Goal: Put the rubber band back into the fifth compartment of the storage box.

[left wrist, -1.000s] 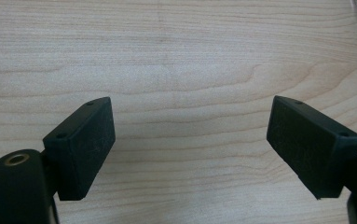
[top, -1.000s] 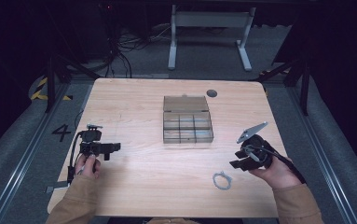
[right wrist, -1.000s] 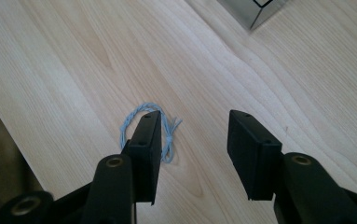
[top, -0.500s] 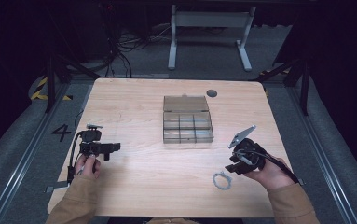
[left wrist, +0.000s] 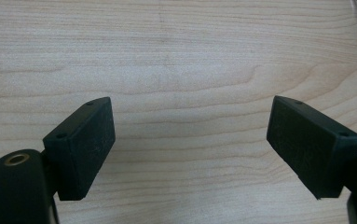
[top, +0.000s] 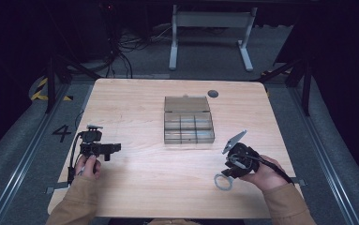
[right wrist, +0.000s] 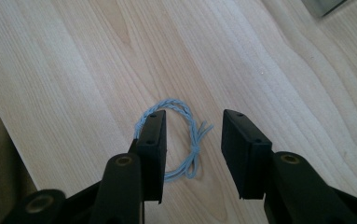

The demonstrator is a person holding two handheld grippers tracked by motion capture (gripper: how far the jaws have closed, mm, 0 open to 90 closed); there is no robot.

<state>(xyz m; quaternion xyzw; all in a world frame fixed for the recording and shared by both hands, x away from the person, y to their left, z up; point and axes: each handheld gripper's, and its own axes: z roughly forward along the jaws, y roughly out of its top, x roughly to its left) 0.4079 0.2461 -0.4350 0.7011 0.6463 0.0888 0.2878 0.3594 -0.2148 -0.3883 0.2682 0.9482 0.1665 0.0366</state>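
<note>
Down at the near right of the table (top: 168, 187), the right gripper (right wrist: 192, 140) is hanging over a loop of light blue twisted cord (right wrist: 185, 140), with its jaws spread apart. One jaw is covering the left side of the loop, while the knotted side, with its short loose ends, is lying in the gap between the two jaws; whether either jaw is touching the cord cannot be told. In the high view the same cord loop (top: 223, 182) is lying flat on the wood, just in front of the right gripper (top: 231, 165) and close to the person's right hand (top: 261, 172).

Over at the near left, the left gripper (left wrist: 190, 149) is sitting low above bare wood with its jaws wide open and gripping nothing. In the high view that left gripper (top: 103, 149) is pointing toward the middle of the table, held by the left hand (top: 87, 165), well apart from the cord.

Farther off, a clear plastic compartment box (top: 188, 120) is standing at the middle of the table, its lid lying open behind it. Beyond it, a small dark round disc (top: 213, 93) is lying near the far edge.
</note>
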